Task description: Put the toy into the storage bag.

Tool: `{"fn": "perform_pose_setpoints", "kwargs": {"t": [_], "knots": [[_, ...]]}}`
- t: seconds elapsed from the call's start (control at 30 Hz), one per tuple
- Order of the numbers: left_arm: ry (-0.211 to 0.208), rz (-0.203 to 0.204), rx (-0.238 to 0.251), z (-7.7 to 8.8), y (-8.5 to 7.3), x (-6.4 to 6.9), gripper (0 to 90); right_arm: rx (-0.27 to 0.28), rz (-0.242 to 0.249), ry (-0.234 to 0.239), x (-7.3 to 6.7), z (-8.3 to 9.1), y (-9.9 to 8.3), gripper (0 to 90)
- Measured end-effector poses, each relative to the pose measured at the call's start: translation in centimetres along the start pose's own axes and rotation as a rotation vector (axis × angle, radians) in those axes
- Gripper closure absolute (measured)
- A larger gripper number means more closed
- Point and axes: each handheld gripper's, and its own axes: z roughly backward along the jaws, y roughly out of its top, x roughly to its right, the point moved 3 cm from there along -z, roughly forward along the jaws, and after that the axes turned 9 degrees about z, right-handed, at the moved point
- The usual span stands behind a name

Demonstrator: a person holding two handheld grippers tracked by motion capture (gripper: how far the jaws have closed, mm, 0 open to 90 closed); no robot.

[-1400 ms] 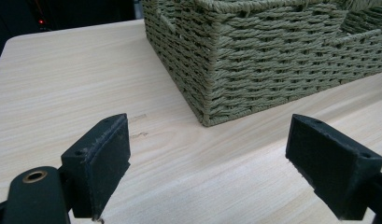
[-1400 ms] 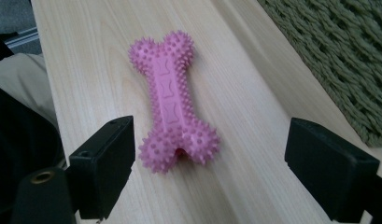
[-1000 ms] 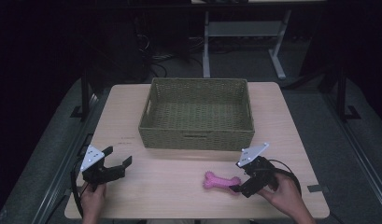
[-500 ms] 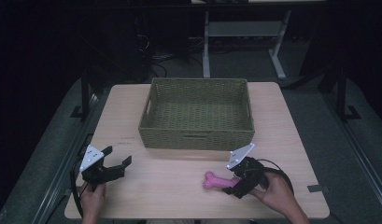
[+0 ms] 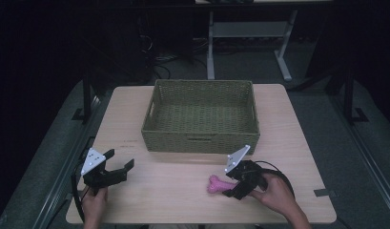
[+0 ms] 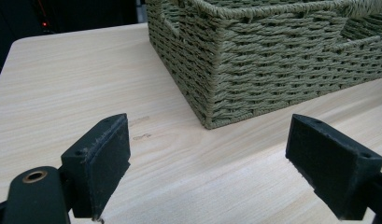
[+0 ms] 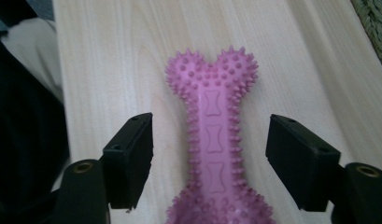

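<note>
A pink spiked bone toy (image 5: 216, 184) (image 7: 212, 135) lies flat on the wooden table (image 5: 173, 191), in front of the basket's right end. My right gripper (image 5: 229, 187) (image 7: 209, 158) straddles the toy's shaft; its jaws have just been closing, and a gap still shows on both sides, so the pads do not touch the toy. At the front left, my left gripper (image 5: 121, 163) (image 6: 209, 163) is open with nothing between its pads and points toward the near corner of the green woven basket (image 5: 200, 140) (image 6: 272, 79).
The basket stands mid-table with nothing inside. A cable (image 5: 278, 172) loops behind the right gripper. A strip of grey tape (image 5: 323, 192) sits near the table's right front corner. Table legs and a dark floor lie beyond the far edge.
The right gripper has moved left and down over the pink toy, so the toy now lies between its jaws. The left gripper has stayed in place.
</note>
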Motion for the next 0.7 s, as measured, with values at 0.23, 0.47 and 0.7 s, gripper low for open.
{"fn": "perform_pose_setpoints", "kwargs": {"t": [0.23, 0.47, 0.7], "knots": [[0.001, 0.002, -0.001, 0.0, 0.0, 0.0, 13.3, -0.020, 0.017, 0.025, 0.2, -0.7, 0.1, 42.6], [-0.003, 0.004, -0.004, -0.1, 0.0, -0.1, 13.3, -0.035, 0.030, 0.026, 0.3, -1.1, 0.1, 47.8], [-0.004, 0.004, -0.007, -0.1, 0.0, -0.3, 13.3, -0.065, 0.041, 0.027, 0.4, -1.5, 0.0, 50.4]]}}
